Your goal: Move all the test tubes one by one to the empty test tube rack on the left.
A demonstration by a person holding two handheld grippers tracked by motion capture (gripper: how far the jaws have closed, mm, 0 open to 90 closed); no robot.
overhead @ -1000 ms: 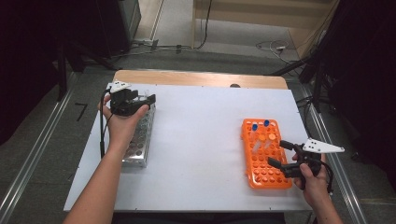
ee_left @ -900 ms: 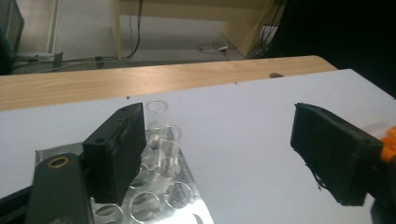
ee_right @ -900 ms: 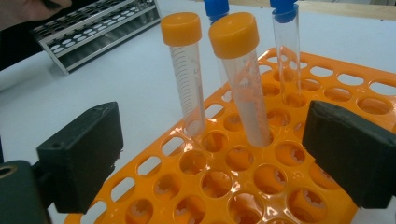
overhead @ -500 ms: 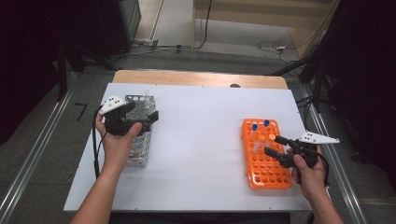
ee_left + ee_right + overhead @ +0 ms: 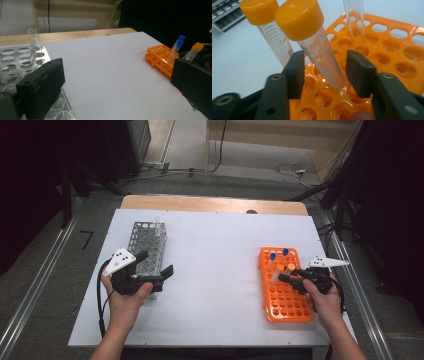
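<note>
My right gripper (image 5: 323,72) has just been closing around an orange-capped tube (image 5: 315,42) standing tilted in the orange rack (image 5: 387,57); its jaws flank the tube without pressing it yet. The tube looks light, stiff and slick, so I grip mid-body, below the cap. My left gripper (image 5: 152,270) is spread wide and empty beside the metal rack (image 5: 145,242).

A metal rack (image 5: 146,246) stood on the left of the table (image 5: 215,265), with one open tube (image 5: 33,45) in a hole at its far end. A plastic rack (image 5: 285,287) lay well apart at the right; capped tubes (image 5: 278,256) stood in its far rows, and two more (image 5: 309,37) leaned, seemingly in its middle holes.
</note>
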